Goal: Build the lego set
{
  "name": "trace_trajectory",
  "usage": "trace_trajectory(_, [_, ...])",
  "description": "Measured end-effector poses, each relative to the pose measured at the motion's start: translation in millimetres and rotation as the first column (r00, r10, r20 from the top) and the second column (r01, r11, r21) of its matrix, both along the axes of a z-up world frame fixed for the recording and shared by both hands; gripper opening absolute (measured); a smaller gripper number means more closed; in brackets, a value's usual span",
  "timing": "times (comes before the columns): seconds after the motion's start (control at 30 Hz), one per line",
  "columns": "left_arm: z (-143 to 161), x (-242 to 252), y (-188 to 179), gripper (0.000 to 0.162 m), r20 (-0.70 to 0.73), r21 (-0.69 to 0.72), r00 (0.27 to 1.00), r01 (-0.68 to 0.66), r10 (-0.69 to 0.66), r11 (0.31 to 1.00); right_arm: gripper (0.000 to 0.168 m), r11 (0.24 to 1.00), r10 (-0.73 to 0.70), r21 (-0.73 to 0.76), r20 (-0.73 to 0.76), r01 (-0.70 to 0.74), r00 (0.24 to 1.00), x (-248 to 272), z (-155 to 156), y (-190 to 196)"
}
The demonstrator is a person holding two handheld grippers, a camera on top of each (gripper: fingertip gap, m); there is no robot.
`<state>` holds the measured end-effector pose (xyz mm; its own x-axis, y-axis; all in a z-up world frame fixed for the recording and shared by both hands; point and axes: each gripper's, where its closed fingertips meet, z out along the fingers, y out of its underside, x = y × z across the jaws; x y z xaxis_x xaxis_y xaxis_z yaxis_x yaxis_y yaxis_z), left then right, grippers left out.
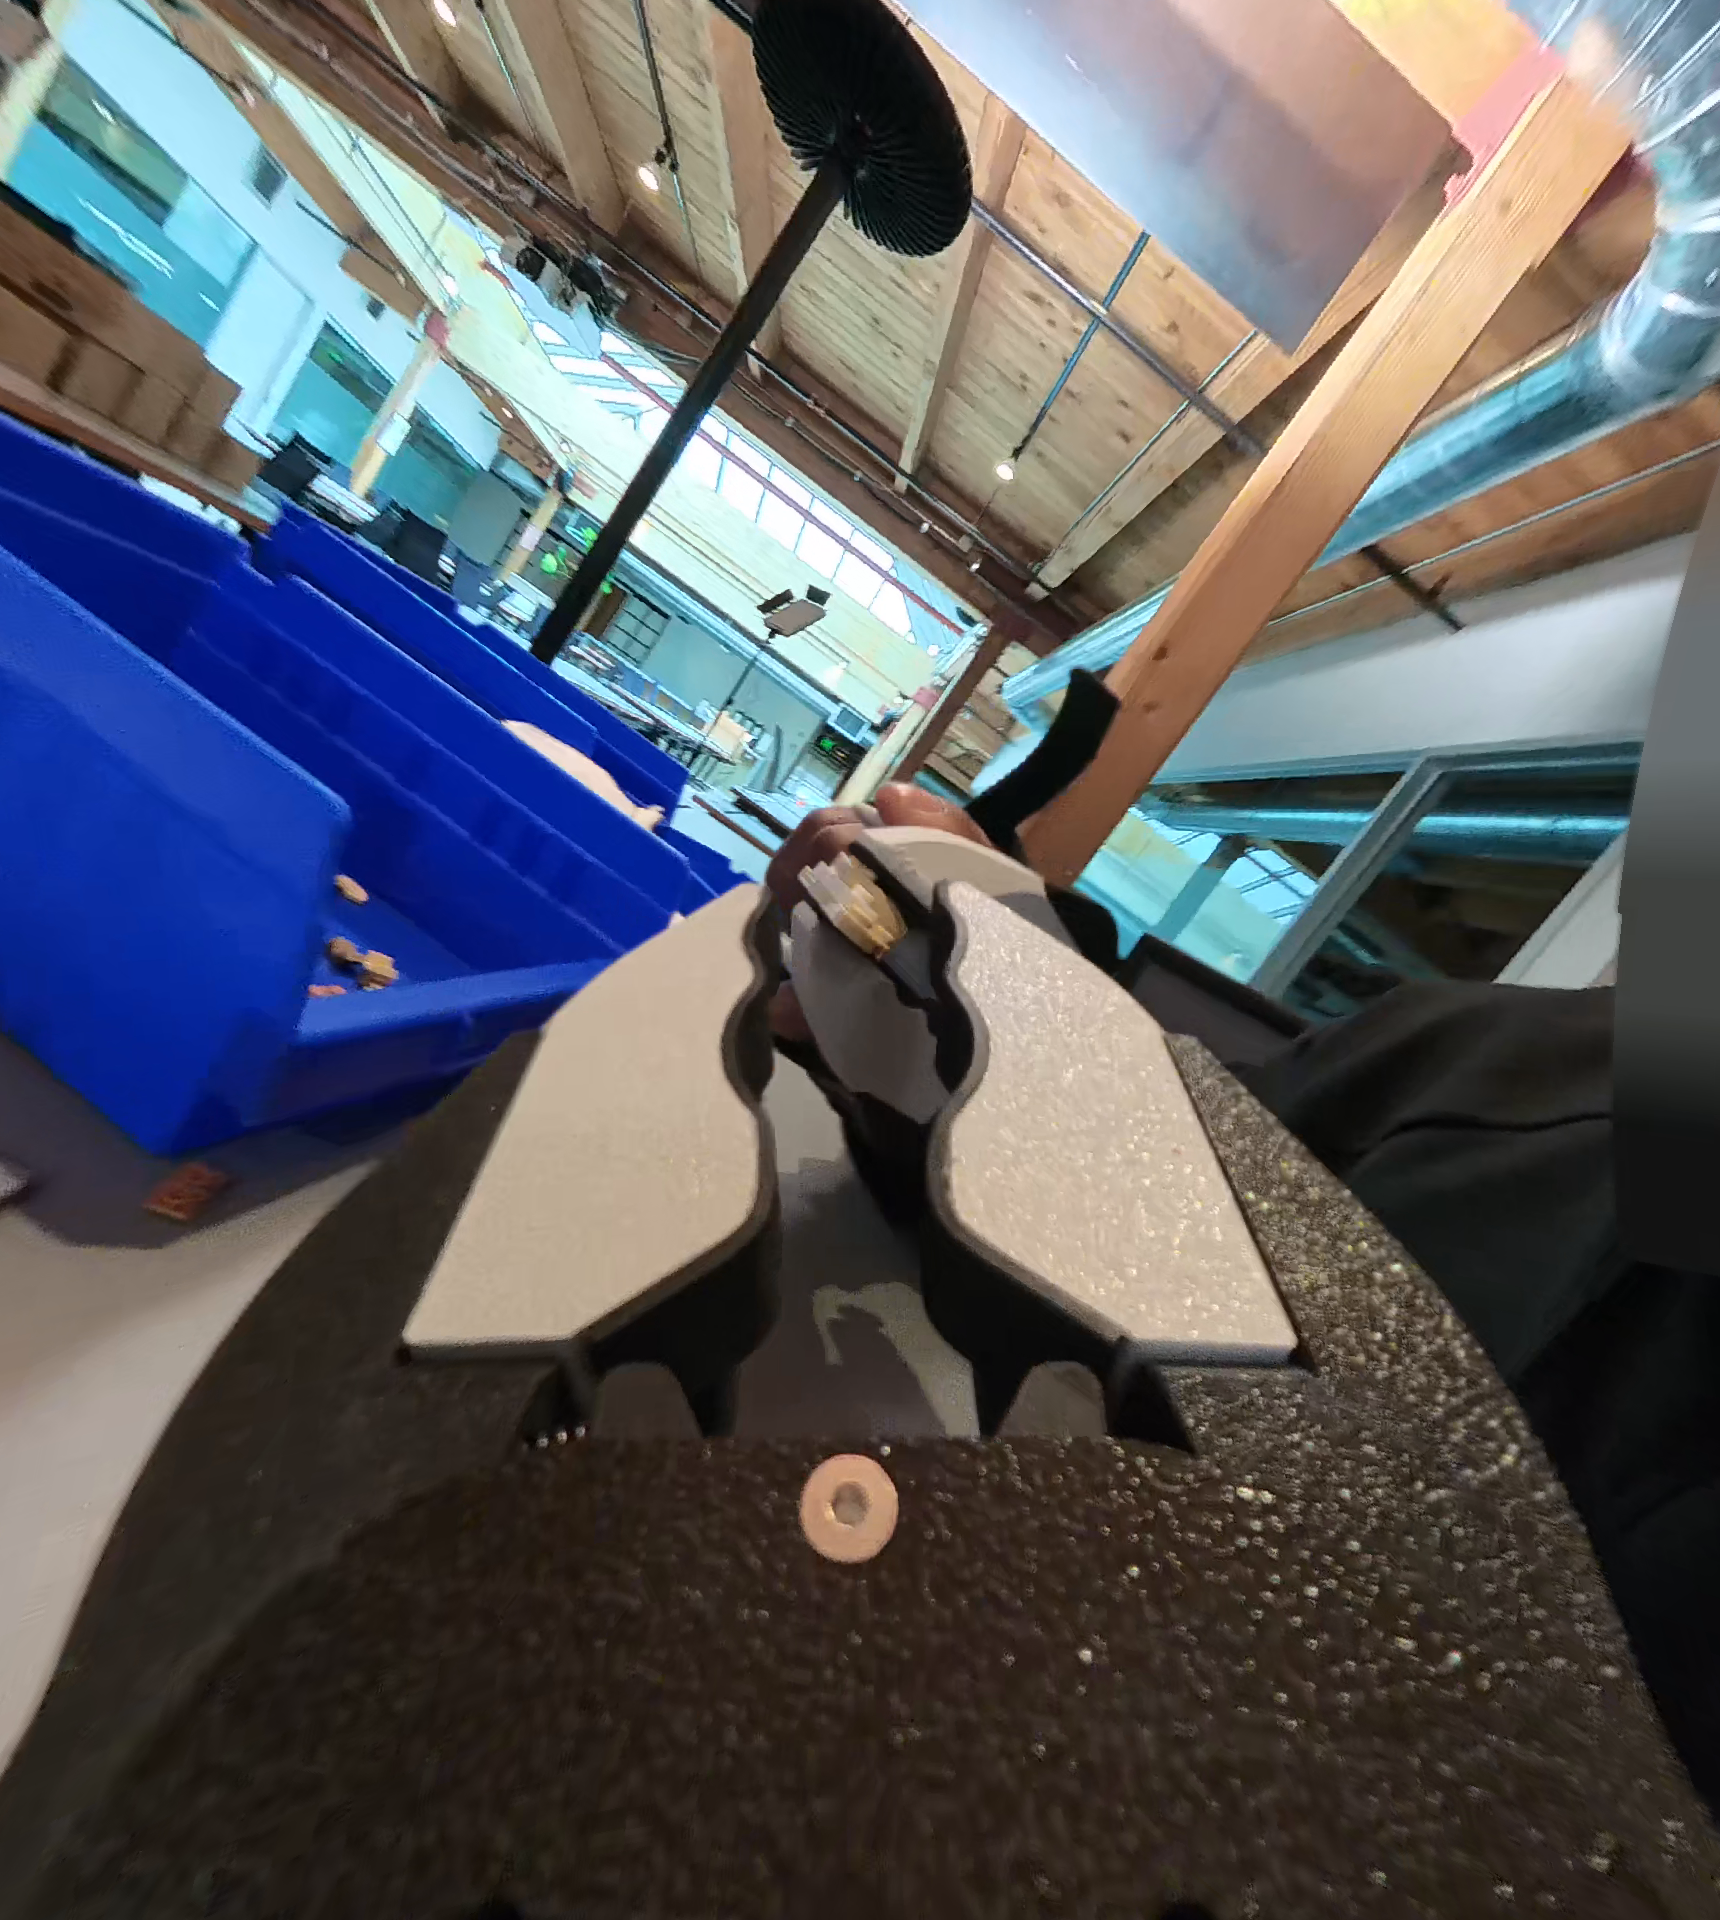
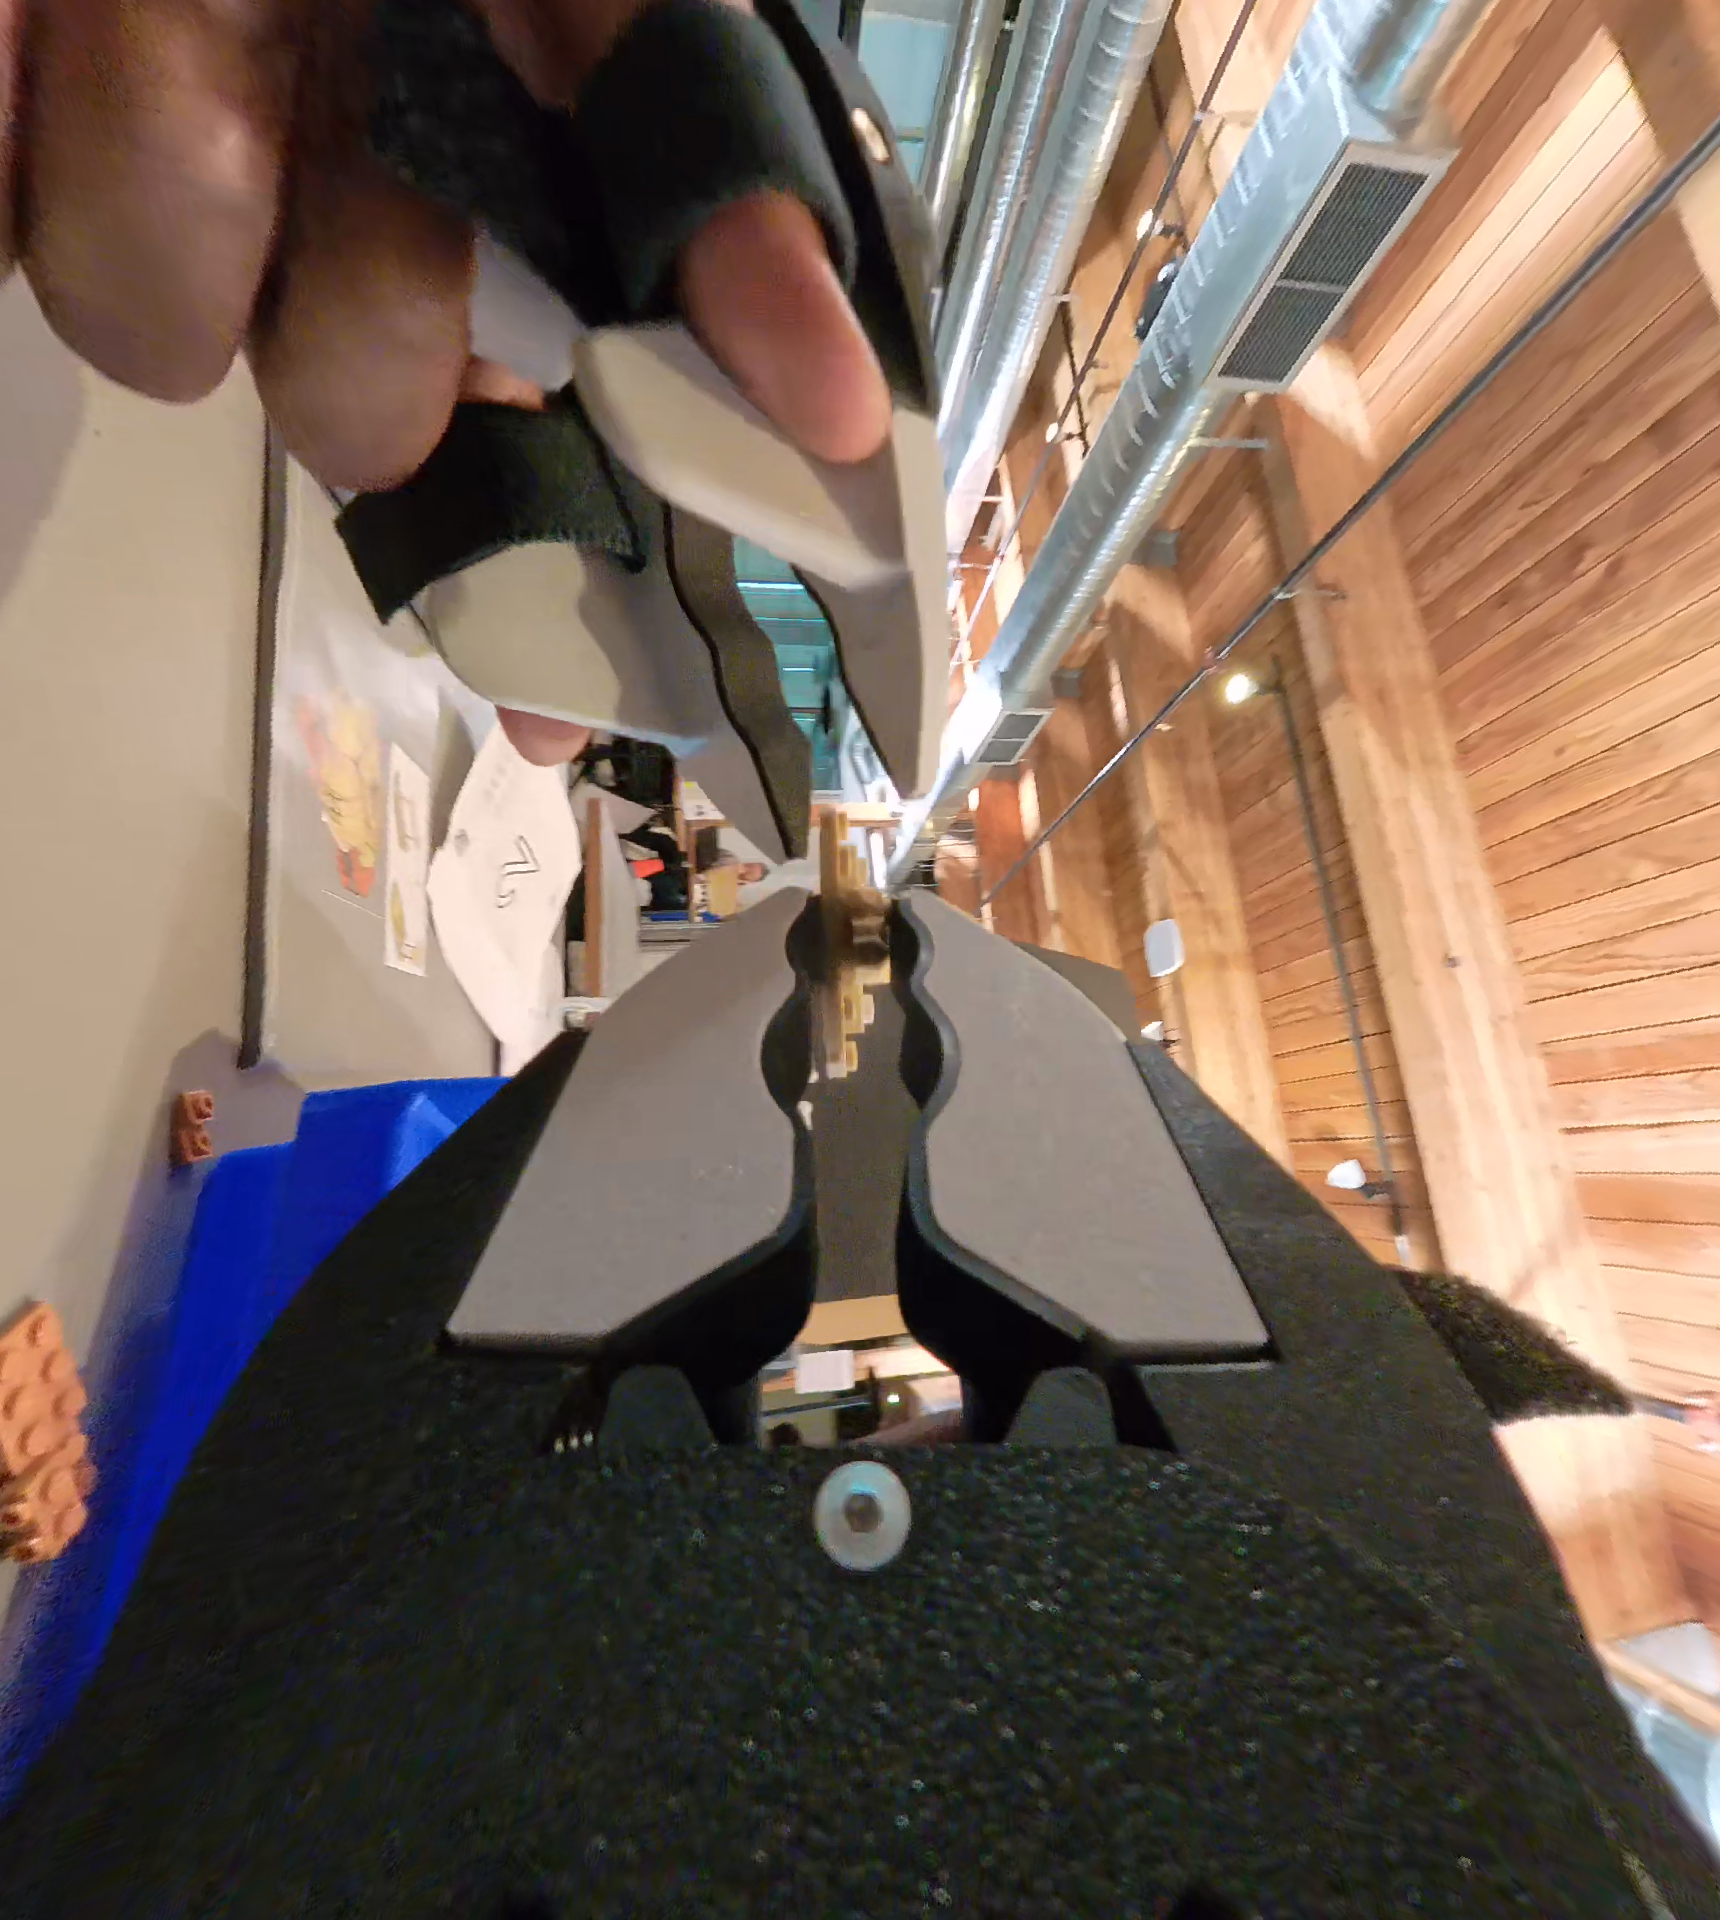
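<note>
We see the tan lego assembly [image 2: 840, 914] pinched between the nearly closed fingers of our right gripper [image 2: 845, 914], raised above the blue bin [image 2: 243, 1226]. Our left gripper [image 1: 861, 940] is parted, empty, its tips flanking the right gripper's tip that carries the assembly. Brown plates [image 2: 30, 1429] lie beside the bin.

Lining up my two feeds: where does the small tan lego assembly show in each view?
Left wrist view: tan lego assembly just above centre, held by the far gripper.
Right wrist view: same assembly at centre, pinched between this gripper's jaws.
Shared landmark: blue plastic bin, at left in both.
</note>
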<state>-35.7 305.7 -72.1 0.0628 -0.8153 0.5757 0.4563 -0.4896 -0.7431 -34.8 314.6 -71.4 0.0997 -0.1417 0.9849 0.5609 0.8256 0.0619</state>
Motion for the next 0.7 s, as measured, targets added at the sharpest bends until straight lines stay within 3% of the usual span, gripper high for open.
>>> trace_trajectory(0.2, [-4.5, 5.5, -5.3, 0.009, 0.054, -0.086, 0.995, 0.092, -0.088, 0.992, 0.011, 0.992, -0.005, 0.125, 0.028, 0.002, 1.000, -2.8, -1.8, -6.8])
trace_trajectory(0.7, [-4.2, 6.3, -7.7, 0.011, 0.118, -0.129, 0.981, 0.170, -0.155, 0.977, 0.011, 0.987, -0.023, 0.160, 0.055, 0.014, 0.998, -1.1, -2.6, -8.6])
